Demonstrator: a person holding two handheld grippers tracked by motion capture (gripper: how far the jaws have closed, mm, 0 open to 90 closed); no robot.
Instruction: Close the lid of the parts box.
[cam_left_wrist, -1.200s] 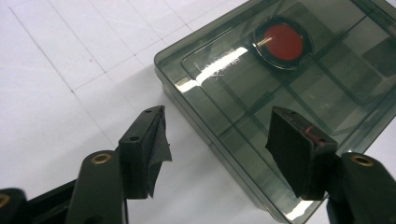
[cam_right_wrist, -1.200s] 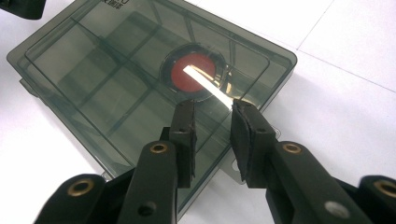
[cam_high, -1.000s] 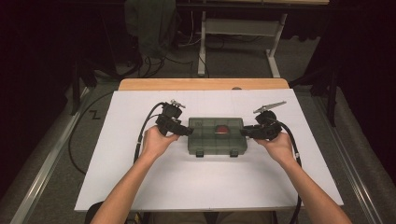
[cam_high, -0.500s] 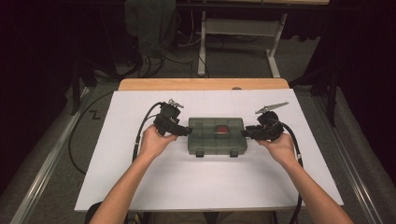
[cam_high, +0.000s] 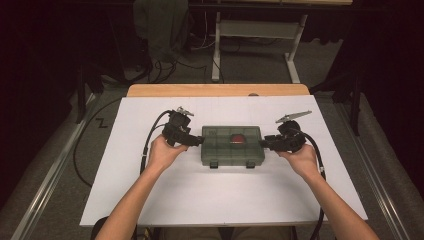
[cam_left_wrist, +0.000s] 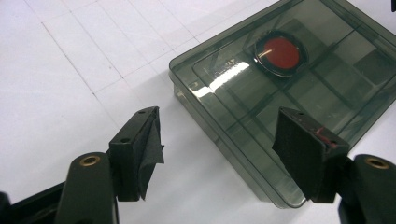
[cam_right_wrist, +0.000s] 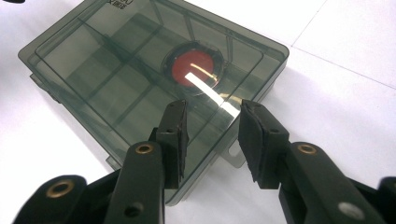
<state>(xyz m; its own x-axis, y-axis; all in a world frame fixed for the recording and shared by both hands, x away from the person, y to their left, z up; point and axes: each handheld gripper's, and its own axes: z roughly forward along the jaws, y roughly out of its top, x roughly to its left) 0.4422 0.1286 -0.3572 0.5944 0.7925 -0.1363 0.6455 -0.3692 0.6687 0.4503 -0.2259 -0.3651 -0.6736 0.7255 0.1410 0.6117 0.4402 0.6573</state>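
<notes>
Box: smoky see-through plastic case (cam_high: 232, 145) with inner compartments, lid down, lying flat in the middle of the white worktop (cam_high: 225, 200), two small latches on its near edge.
Disc: round red piece (cam_high: 238, 138) inside the box, in a compartment right of centre toward the far side; seen through the lid in both gripper views (cam_left_wrist: 280, 50) (cam_right_wrist: 195, 67).
Left tongs: (cam_high: 199, 142) at the box's left end, held in the person's left hand (cam_high: 162, 152); jaws wide apart, gripping nothing, having just been opening. In the left gripper view (cam_left_wrist: 231, 154) one jaw stands over bare worktop, the other over the box's corner.
Right tongs: (cam_high: 263, 144) at the box's right end, held in the right hand (cam_high: 299, 159); jaws partly apart and just been opening, hanging above the box's edge (cam_right_wrist: 212, 135), no pad pressing on it.
Background: dark floor with cables beyond the worktop's far wooden edge (cam_high: 217, 90).
</notes>
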